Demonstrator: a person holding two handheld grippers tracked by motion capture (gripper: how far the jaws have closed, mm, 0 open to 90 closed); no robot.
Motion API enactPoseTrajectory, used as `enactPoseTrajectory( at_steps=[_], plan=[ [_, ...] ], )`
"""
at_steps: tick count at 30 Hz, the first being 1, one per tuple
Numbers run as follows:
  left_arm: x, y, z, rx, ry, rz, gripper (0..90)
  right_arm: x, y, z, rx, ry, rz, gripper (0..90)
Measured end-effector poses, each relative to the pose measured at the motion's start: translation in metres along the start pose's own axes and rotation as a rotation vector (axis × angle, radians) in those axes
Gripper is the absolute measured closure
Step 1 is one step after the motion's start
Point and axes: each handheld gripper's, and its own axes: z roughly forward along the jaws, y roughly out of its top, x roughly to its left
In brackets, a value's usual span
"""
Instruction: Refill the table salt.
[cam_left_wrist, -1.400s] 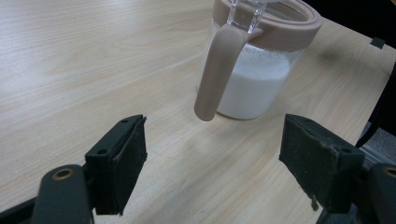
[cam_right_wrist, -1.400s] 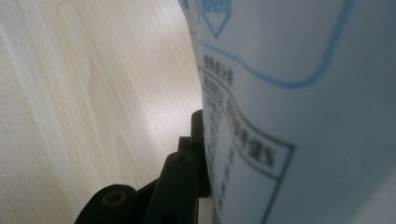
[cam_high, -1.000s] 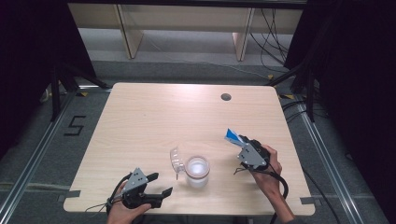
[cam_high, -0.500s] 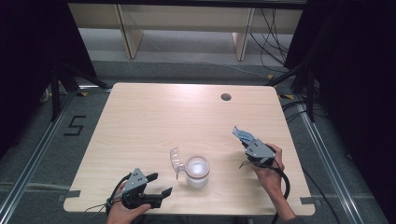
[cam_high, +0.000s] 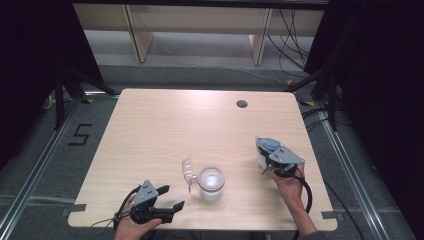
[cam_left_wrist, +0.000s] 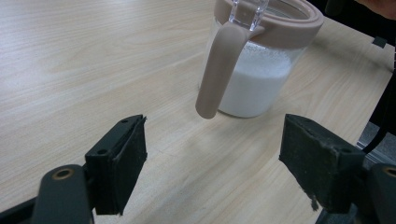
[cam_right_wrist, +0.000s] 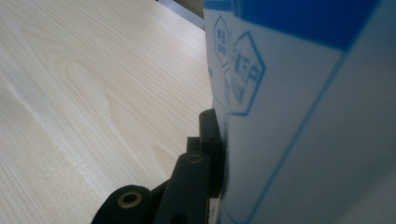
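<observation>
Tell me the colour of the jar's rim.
Dusty pink, on the jar; the left gripper view shows it best.

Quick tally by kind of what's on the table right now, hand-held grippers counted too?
Jar with pink rim, white powder inside, clear lid flipped open: 1
Blue-and-white carton, clamped in the right hand-held gripper: 1
Hand-held grippers, counting the left hand-held gripper, which is open: 2
Total: 4

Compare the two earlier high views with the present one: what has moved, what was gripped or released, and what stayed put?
The right gripper, shut on the blue-and-white carton, has carried it down and toward the table's right edge. Nothing was newly gripped or released. The left gripper stays open at the near edge; the jar of white powder has not moved.
</observation>
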Motion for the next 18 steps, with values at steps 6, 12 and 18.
enactPoseTrajectory(
  at_steps=[6,12,18],
  plan=[
    [0.0,-0.0001,-0.0001,0.0,0.0,0.0,22.3,-0.0028,-0.002,0.0,-0.029,0.011,0.065,89.9],
    [0.0,-0.0001,-0.0002,0.001,0.0,0.001,22.3,-0.0028,-0.0036,0.0012,-0.075,0.029,0.126,89.8],
    [-0.0003,-0.0001,-0.0004,-0.003,0.002,-0.001,22.3,-0.0051,-0.0073,0.0006,-0.046,0.04,0.147,85.0]
  ],
)
